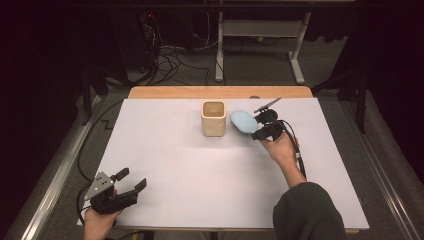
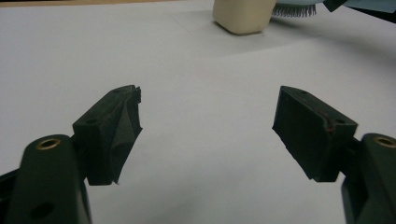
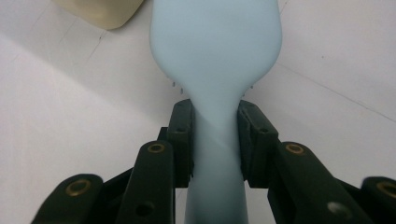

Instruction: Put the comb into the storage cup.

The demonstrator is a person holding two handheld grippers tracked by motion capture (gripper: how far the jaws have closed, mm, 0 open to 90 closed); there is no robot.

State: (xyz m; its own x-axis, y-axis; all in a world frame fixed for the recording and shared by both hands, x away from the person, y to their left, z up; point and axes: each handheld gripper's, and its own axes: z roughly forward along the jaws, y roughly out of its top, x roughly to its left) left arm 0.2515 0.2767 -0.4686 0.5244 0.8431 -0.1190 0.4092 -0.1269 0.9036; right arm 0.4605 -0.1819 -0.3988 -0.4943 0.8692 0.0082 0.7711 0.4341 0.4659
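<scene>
R gripper (image 3: 215, 135) jaws clamp blue brush (image 3: 217, 51) handle; L gripper (image 2: 205, 128) jaws wide, empty.

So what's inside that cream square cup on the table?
The cream square cup looks empty from the high view: only shadowed inner walls show. Its very bottom is too dim to confirm. The light-blue brush is beside it, outside.

White sheet (image 1: 200, 170) covers the table top; a strip of bare wood edge (image 1: 220, 92) shows along the far side. Grey carpet floor (image 1: 260, 65) beyond it, with a tangle of dark cables (image 1: 170, 60) and the white legs of a second table frame (image 1: 260, 45). Surroundings are dark, black drapes (image 1: 30, 75) at both sides; metal rails (image 1: 55, 170) flank the table.
</scene>
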